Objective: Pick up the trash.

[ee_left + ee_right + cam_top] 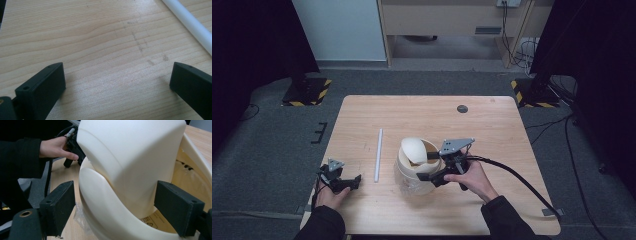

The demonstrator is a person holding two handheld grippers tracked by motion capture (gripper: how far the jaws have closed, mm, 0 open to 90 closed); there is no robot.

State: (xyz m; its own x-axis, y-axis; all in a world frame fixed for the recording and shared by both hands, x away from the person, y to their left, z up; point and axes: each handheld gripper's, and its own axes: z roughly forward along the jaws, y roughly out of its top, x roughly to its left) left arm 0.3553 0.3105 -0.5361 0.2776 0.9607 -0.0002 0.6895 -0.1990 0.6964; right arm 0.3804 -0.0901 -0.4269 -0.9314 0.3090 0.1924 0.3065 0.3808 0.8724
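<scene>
Dark grey carpet surrounds a pale wooden desk [492, 130], with black curtains at both sides. On that desk, the right tool [435, 166] sits at the cream bin [412, 172] near the centre. Its jaws stand wide apart on either side of the bin's tilted swing lid [130, 160], and whether they touch it I cannot tell. From the bin, a thin white rod [378, 154] lies flat at about nine o'clock, just beside it and running away from the person. Farther out at eight o'clock, well apart from the bin, the left tool [343, 183] rests low by the desk's near left corner, jaws spread wide over bare wood and holding nothing. A small dark disc [462, 108] sits at twelve o'clock, near the far edge.
</scene>
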